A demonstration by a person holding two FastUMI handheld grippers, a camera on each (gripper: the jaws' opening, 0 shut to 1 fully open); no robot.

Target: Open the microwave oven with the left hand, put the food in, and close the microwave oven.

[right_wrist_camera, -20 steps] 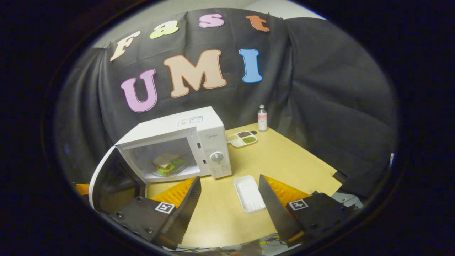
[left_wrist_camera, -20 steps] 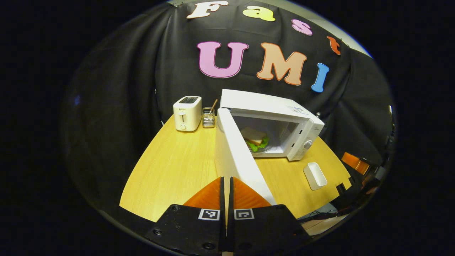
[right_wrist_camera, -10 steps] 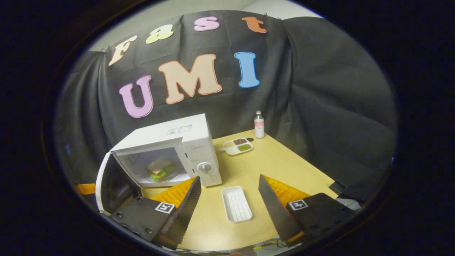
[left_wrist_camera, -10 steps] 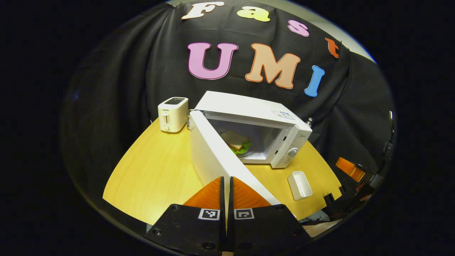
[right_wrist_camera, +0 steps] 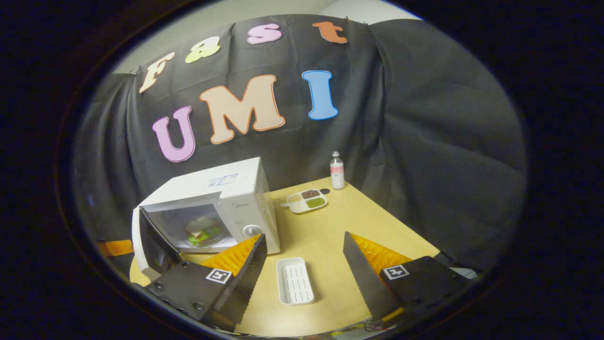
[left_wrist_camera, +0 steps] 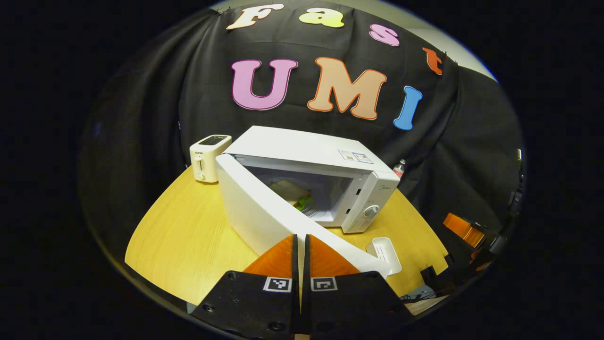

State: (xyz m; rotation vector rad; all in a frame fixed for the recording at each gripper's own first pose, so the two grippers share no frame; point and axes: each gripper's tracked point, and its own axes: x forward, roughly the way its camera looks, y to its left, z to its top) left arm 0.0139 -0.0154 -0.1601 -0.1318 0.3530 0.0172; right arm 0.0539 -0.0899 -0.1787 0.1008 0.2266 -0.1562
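The microwave (left_wrist_camera: 325,179) stands on the bench (left_wrist_camera: 188,236) with its door (left_wrist_camera: 264,212) partly open, swung toward the near side. The sandwich (left_wrist_camera: 292,191) lies inside on the glass plate, far behind the door. In the left gripper view the left hand-held gripper (left_wrist_camera: 300,245) has its fingers pressed together with nothing between them, their tips right at the outer face of the door near its free edge; I cannot tell whether they touch it. A toaster (left_wrist_camera: 209,151) stands at the far left of the bench.

In the right gripper view the right hand-held gripper (right_wrist_camera: 304,257) is spread wide and holds nothing. An empty white tray (right_wrist_camera: 295,280) lies on the bench between its fingers, just right of the microwave (right_wrist_camera: 212,203). Farther off sit a divided dish (right_wrist_camera: 306,200) and a small bottle (right_wrist_camera: 336,171).
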